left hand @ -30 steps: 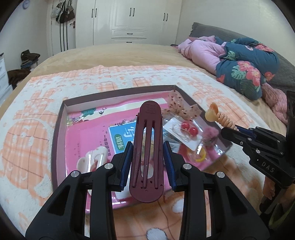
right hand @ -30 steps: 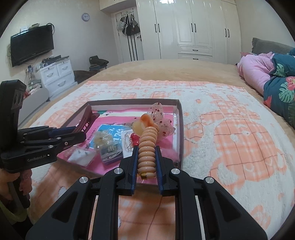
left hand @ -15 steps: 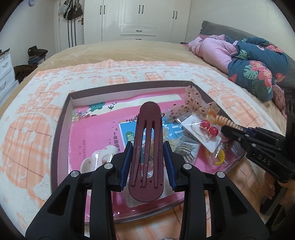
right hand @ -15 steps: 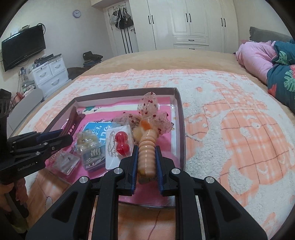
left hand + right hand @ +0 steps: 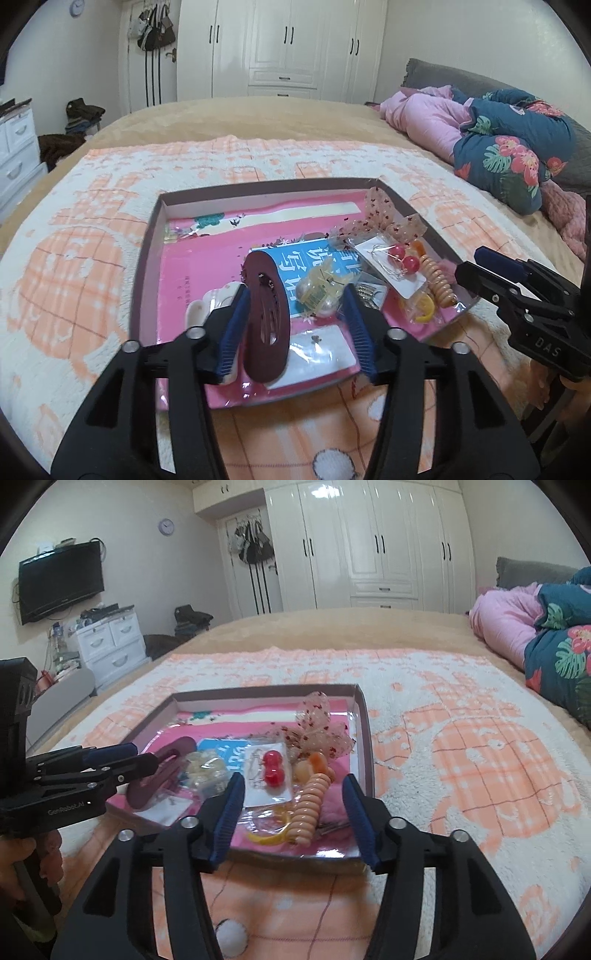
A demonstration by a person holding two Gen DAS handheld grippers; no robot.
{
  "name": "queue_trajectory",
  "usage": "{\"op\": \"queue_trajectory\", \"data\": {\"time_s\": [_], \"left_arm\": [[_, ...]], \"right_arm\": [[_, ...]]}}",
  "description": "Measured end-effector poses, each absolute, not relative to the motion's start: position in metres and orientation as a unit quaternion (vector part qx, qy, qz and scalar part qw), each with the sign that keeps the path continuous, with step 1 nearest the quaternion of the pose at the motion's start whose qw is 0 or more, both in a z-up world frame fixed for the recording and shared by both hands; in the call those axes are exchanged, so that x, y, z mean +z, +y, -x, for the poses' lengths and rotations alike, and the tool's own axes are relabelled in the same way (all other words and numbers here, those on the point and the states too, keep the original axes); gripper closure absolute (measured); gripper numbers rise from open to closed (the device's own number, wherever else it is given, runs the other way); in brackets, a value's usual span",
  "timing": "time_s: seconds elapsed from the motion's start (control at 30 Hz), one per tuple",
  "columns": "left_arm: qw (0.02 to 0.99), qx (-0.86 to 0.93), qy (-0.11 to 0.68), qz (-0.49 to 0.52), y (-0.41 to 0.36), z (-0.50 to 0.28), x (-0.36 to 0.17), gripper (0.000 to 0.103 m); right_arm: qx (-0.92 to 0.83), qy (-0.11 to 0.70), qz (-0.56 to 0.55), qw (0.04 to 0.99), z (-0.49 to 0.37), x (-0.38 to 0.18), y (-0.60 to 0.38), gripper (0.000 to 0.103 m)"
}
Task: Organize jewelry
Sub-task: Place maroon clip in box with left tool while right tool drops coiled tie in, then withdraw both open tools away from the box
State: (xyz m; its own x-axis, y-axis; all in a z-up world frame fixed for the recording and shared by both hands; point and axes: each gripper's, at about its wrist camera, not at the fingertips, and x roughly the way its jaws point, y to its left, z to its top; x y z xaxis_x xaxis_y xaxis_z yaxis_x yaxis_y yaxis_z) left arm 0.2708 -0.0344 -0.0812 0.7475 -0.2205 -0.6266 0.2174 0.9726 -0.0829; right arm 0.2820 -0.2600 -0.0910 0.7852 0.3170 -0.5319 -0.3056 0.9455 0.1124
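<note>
A shallow box (image 5: pixel 147 258) with a pink lining sits on the bed and holds several hair pieces and earrings. My left gripper (image 5: pixel 295 325) is open; a maroon hair clip (image 5: pixel 266 314) leans loose against its left finger, over the box. My right gripper (image 5: pixel 293 812) is open above the box's near right corner (image 5: pixel 364 738). A peach ribbed hair clip (image 5: pixel 308 808) lies in the box between the right fingers. Red ball earrings on a card (image 5: pixel 273 770) and a sequinned bow (image 5: pixel 317 723) lie beside it. The right gripper also shows in the left wrist view (image 5: pixel 491 269).
The box rests on an orange and white fleece blanket (image 5: pixel 461 757). Pink and floral bedding (image 5: pixel 498 140) is piled at the right. White wardrobes (image 5: pixel 369 542) stand behind the bed. A white drawer unit (image 5: pixel 110 642) and a TV (image 5: pixel 61 579) stand at the left.
Both grippers have opened. The maroon clip has tipped loose against the left finger. The peach clip has dropped into the box. Both grippers have drawn back a little.
</note>
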Motion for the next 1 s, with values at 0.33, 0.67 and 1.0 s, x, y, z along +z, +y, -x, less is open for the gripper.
{"op": "queue_trajectory", "data": {"time_s": [0.33, 0.67, 1.0], "left_arm": [[0.948, -0.104, 0.299, 0.009, -0.022, -0.23, -0.066, 0.041], [0.96, -0.095, 0.265, 0.019, -0.012, -0.198, -0.055, 0.013], [0.96, -0.09, 0.261, 0.039, 0.0, -0.177, -0.057, 0.011]], "right_arm": [[0.164, 0.232, 0.0, 0.959, -0.242, -0.073, -0.257, 0.024], [0.127, 0.195, -0.019, 0.972, -0.21, -0.068, -0.267, 0.007], [0.113, 0.161, 0.013, 0.98, -0.184, -0.064, -0.258, 0.007]]}}
